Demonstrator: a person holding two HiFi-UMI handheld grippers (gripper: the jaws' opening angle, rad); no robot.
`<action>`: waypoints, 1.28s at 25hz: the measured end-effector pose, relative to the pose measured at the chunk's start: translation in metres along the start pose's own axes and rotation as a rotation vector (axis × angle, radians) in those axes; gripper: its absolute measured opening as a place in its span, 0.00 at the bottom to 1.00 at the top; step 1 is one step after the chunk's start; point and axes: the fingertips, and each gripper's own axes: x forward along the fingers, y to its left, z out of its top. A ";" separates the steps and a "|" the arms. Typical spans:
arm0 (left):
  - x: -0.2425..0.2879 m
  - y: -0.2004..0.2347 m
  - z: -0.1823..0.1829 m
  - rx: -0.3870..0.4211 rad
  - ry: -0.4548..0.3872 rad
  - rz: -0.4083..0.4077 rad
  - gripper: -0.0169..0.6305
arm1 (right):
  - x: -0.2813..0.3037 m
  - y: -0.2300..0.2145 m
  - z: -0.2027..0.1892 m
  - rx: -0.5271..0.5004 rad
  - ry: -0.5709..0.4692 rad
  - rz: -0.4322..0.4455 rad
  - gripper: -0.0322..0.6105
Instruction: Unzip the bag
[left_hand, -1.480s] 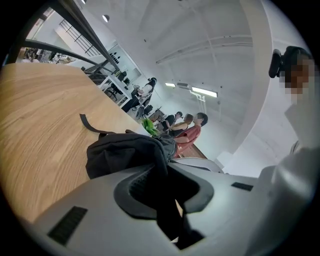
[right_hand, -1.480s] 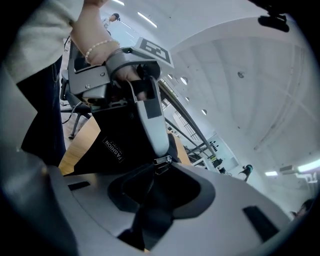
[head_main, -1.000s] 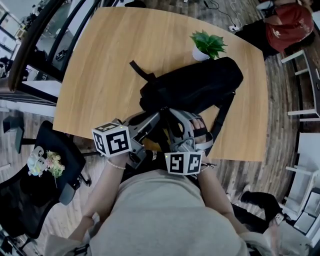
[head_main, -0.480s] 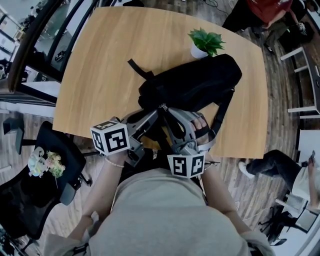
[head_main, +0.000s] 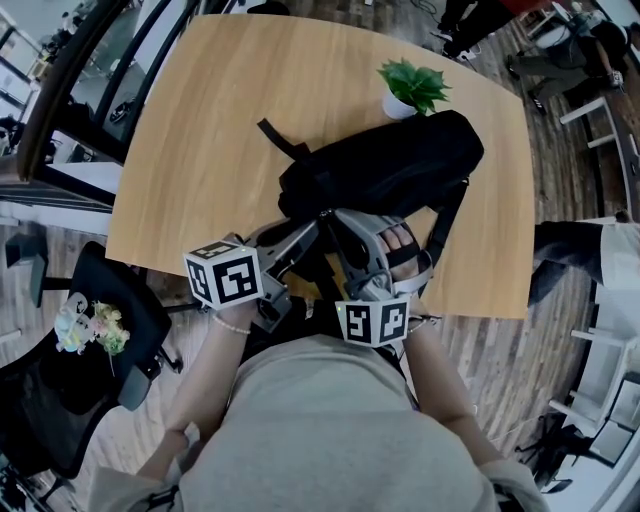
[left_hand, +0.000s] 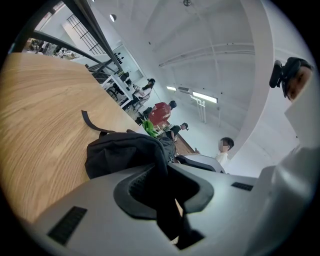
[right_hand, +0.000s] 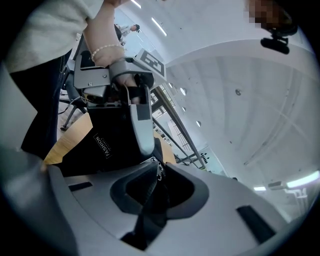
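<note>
Black fabric backpack (head_main: 390, 165) lies on the pale wooden table (head_main: 220, 120), its far end just beside a small green plant in a white pot (head_main: 412, 88). At the end away from the plant, the left claw (left_hand: 167, 175) is nearly closed, pinching a fold of the backpack's cloth, and the right claw (right_hand: 159, 172) is clamped narrowly on the black zip pull (right_hand: 152, 205). Since a second ago the backpack and left claw have kept their place, the right claw's marker cube (head_main: 372, 322) has tilted slightly, and a person in red beyond the plant has left view.

Slumped black bag (head_main: 385, 165) at near edge of wooden table (head_main: 200, 120), strap (head_main: 283, 141) outstretched.
</note>
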 end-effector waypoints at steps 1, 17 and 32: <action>0.000 0.000 0.000 0.005 0.000 0.002 0.14 | -0.001 -0.001 0.000 0.003 0.003 -0.002 0.13; -0.005 0.004 0.005 0.129 0.018 0.020 0.14 | -0.002 -0.007 -0.009 1.006 0.047 0.287 0.07; -0.005 0.005 0.014 0.141 -0.034 0.077 0.15 | -0.009 -0.036 -0.050 1.138 0.014 0.219 0.07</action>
